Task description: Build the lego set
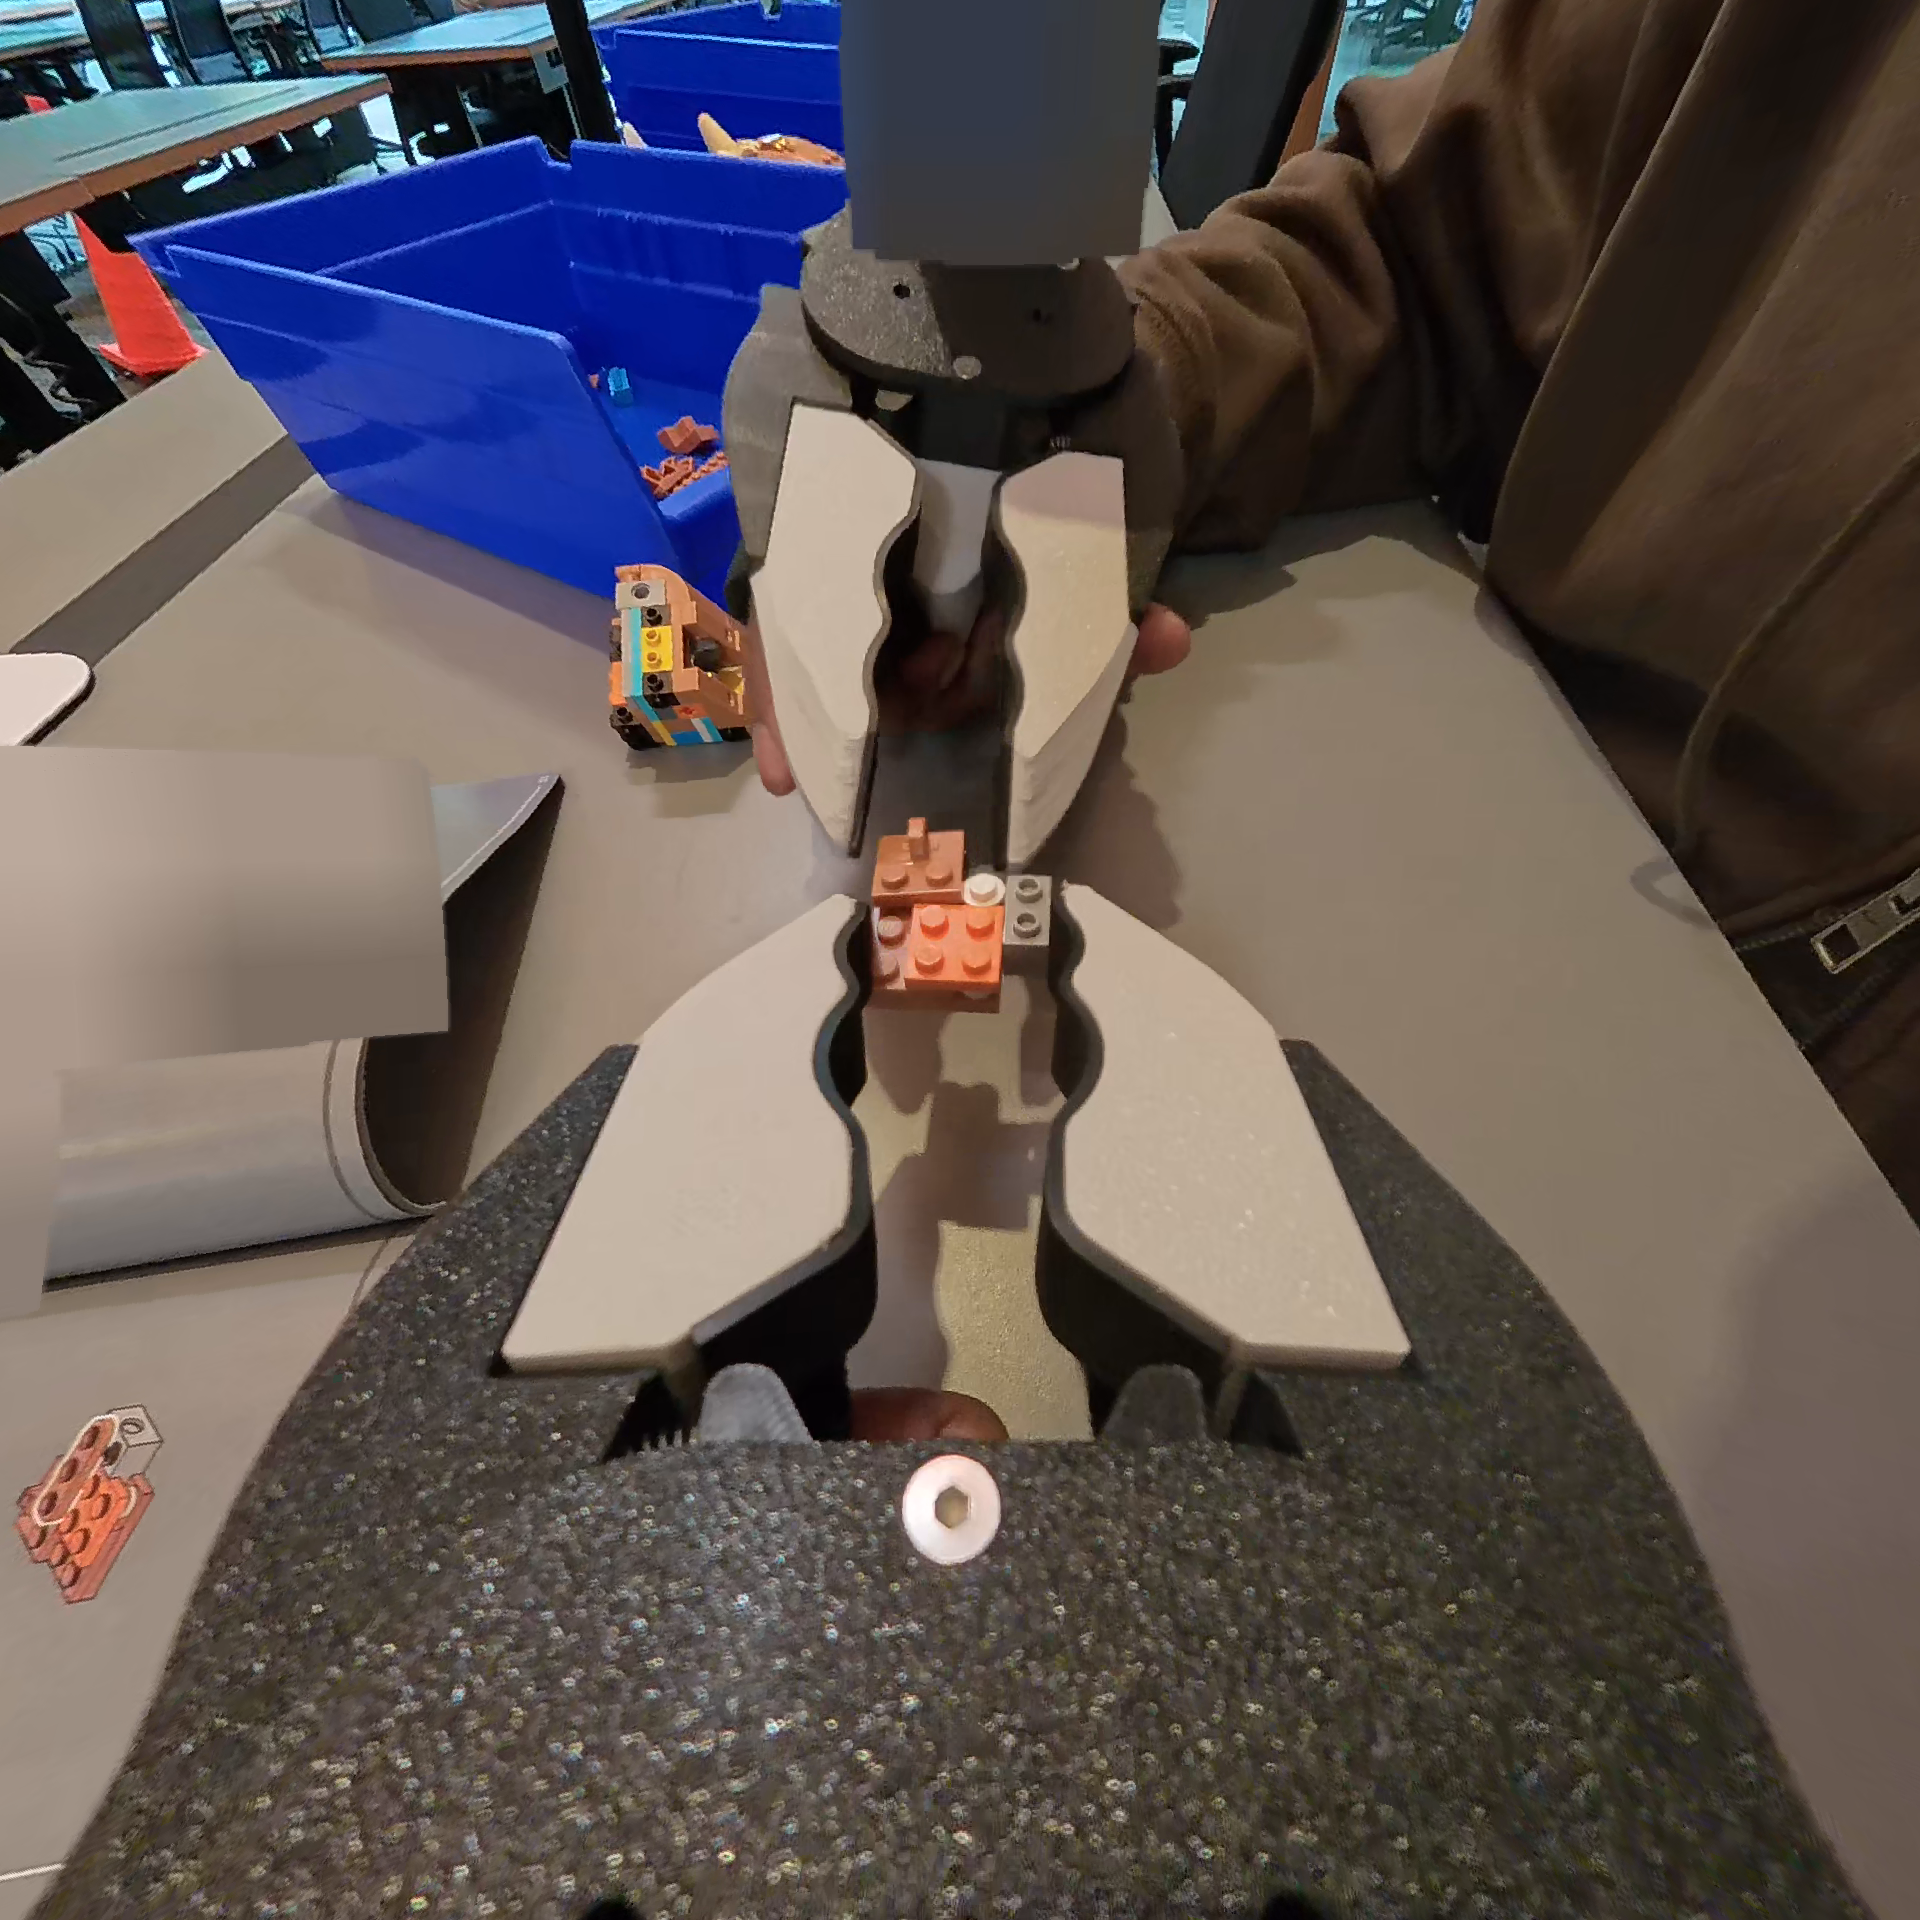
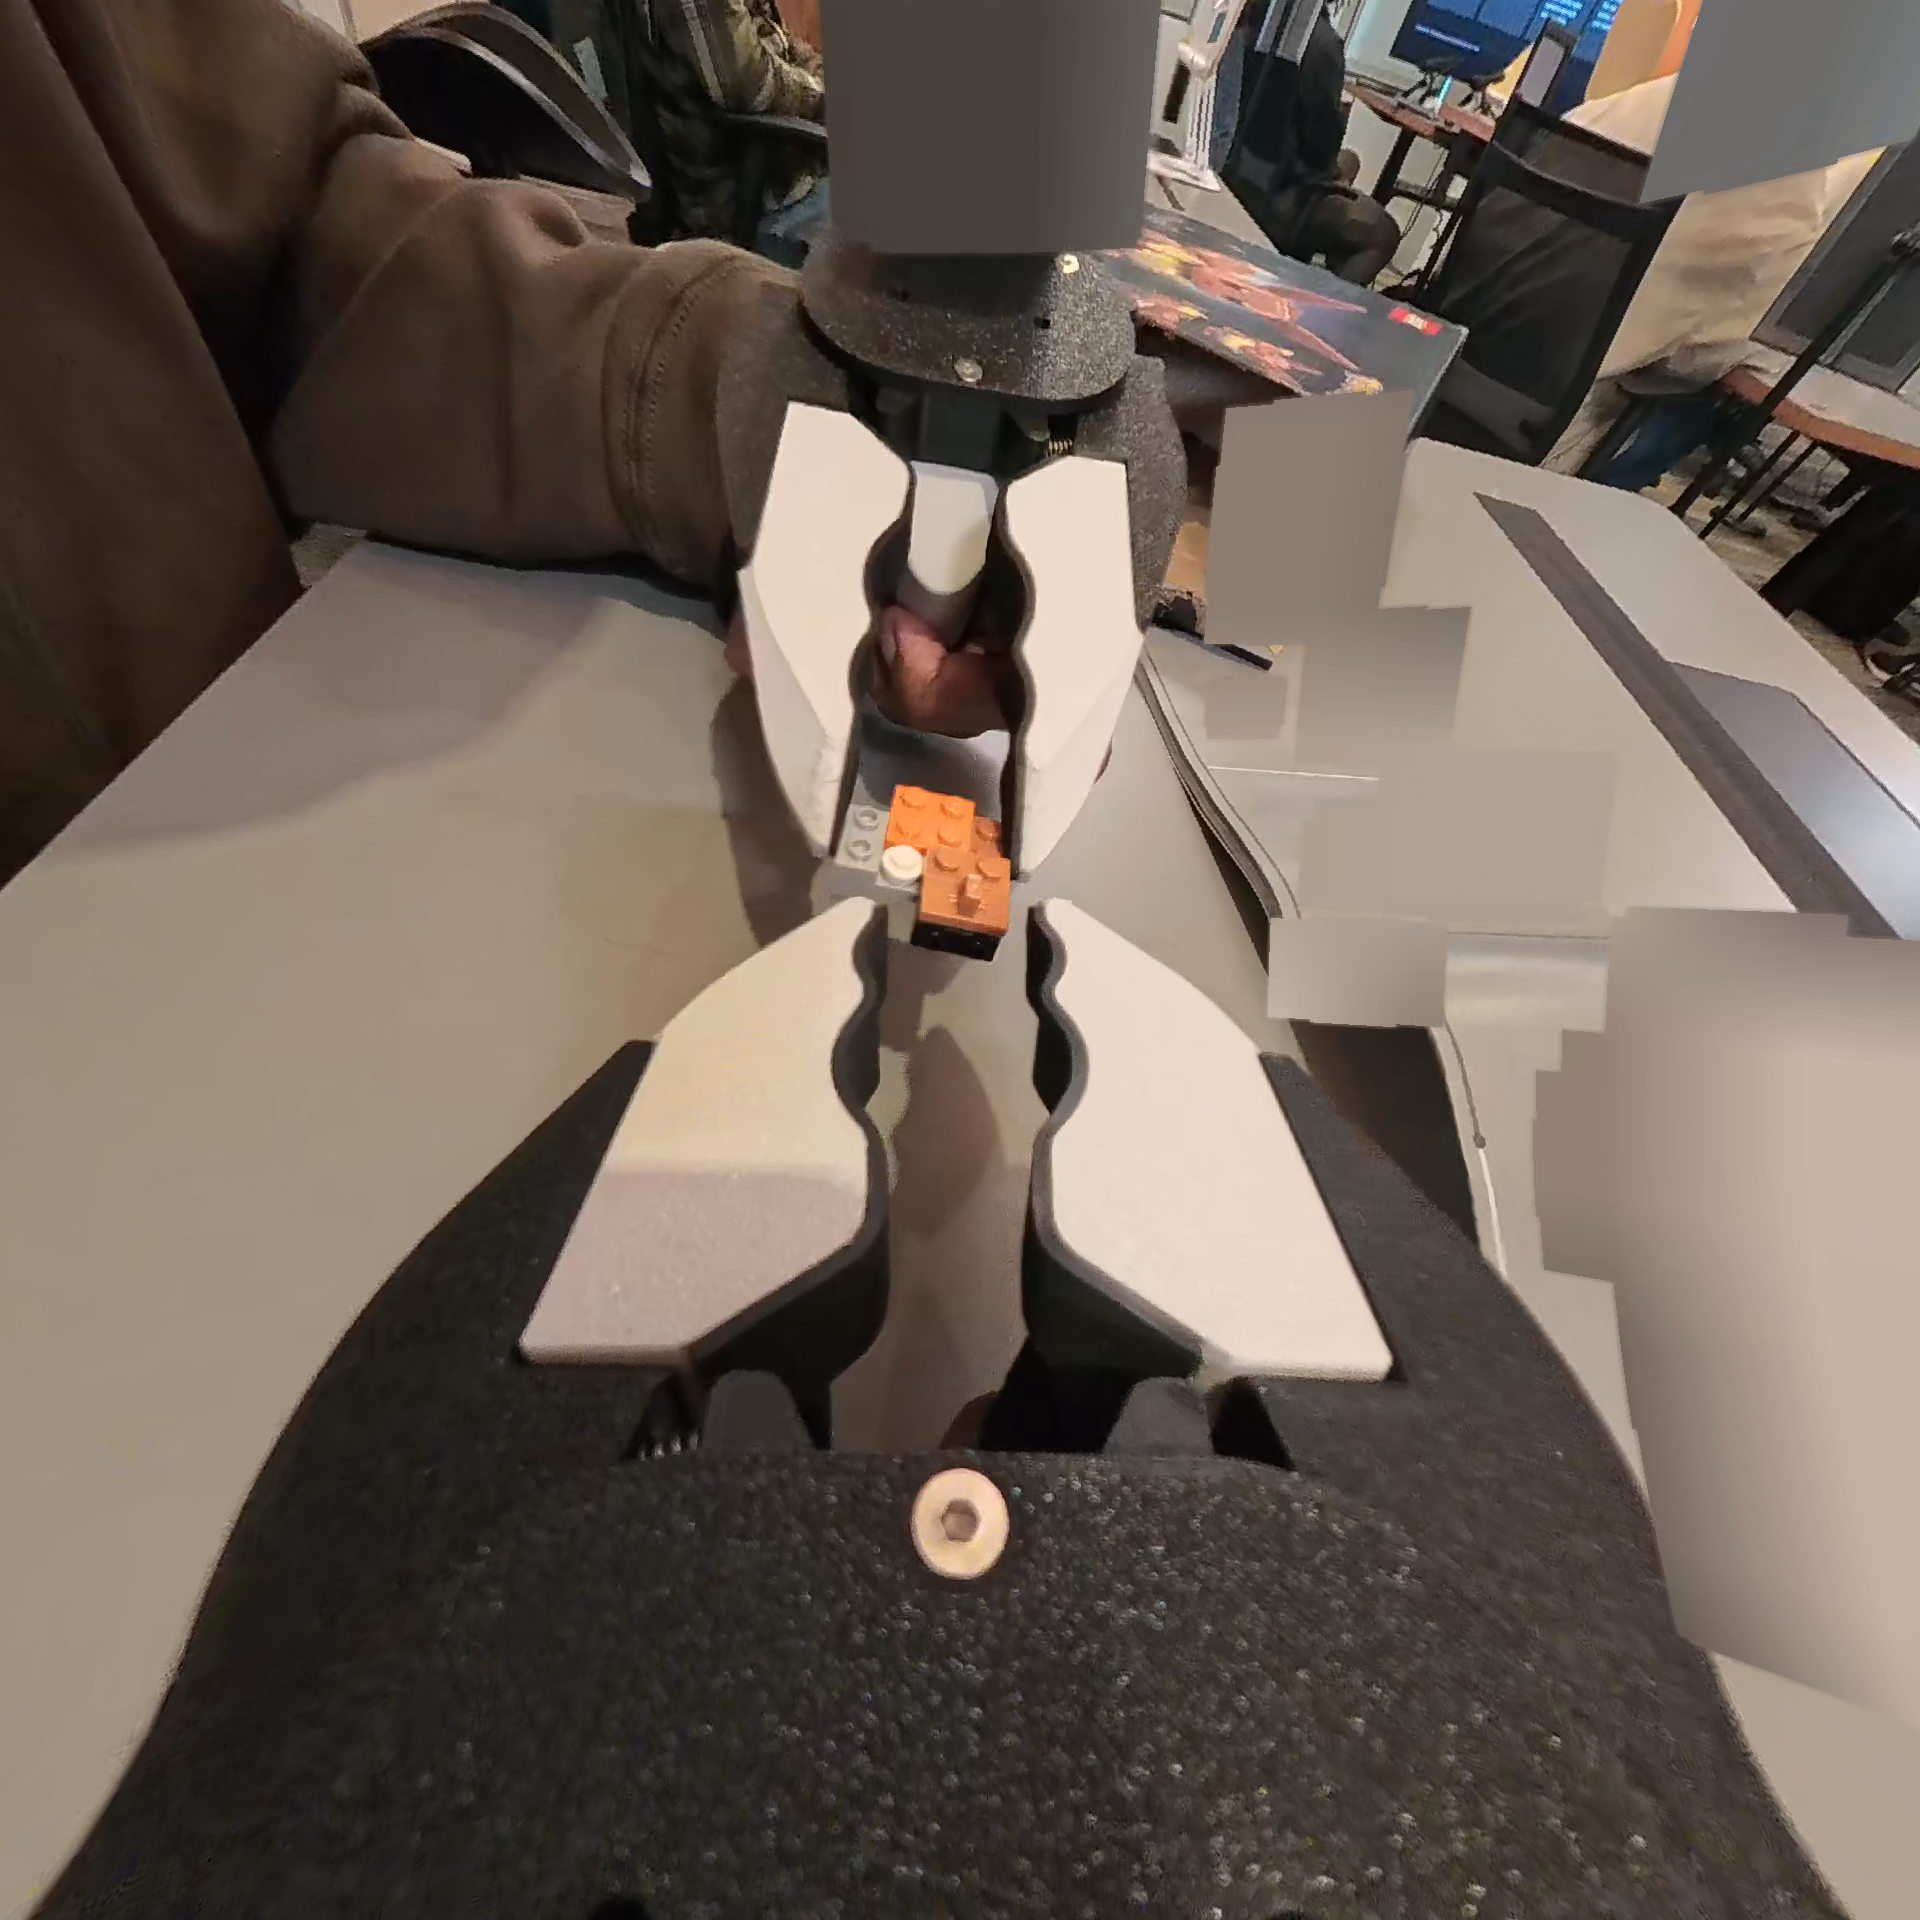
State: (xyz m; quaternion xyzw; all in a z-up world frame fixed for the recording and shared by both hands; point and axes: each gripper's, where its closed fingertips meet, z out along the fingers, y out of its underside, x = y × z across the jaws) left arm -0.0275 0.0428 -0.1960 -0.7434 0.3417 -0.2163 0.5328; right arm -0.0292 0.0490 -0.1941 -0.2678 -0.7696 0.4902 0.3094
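We are holding the small lego assembly [image 1: 951, 930] between the two grippers, just above the grey worktop [image 1: 1351, 935]. Our left gripper [image 1: 961, 935] is pinching the assembly by its orange and grey plates. Our right gripper [image 2: 951, 920], facing the left one, is standing spread around the assembly's brown end without clamping it. Beyond the assembly a blue bin [image 1: 436, 343] is sitting.

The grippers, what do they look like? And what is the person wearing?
Each gripper, left gripper and right gripper, has a speckled black body with a pale screw, and two flat light-grey fingers with wavy black inner edges. The person wears brown sleeves.
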